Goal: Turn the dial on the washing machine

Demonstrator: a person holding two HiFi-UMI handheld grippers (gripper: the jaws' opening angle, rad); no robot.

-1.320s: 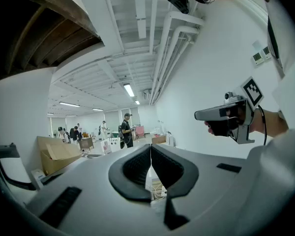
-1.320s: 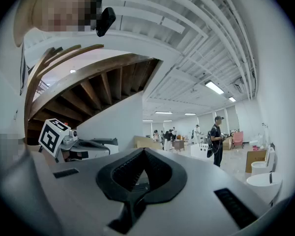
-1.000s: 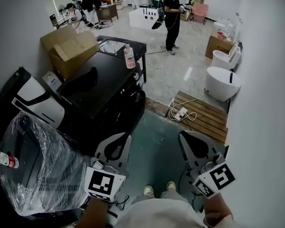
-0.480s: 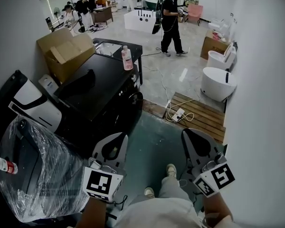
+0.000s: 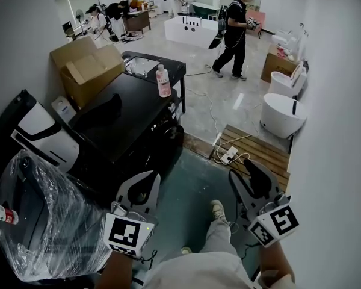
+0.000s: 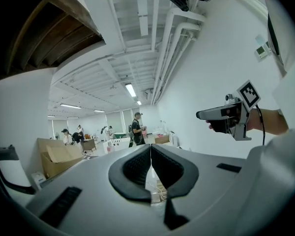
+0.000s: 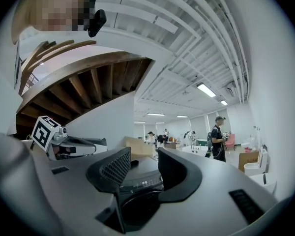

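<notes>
Showroom floor: we're facing washing machine (image 5: 129,128) mid-left, right gripper (image 5: 240,168) just opening, empty, left gripper (image 5: 151,178) pinched together; best squaring onto dial.

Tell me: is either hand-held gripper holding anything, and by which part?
Nothing is held. The left hand-held gripper has its jaws shut, empty; the right hand-held gripper has just been opening its jaws, with nothing between them.

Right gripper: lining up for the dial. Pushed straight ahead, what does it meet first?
Likely the washing machine, near its lit display; depth unclear. Jaws of the right gripper have just been opening, nothing between them.
</notes>
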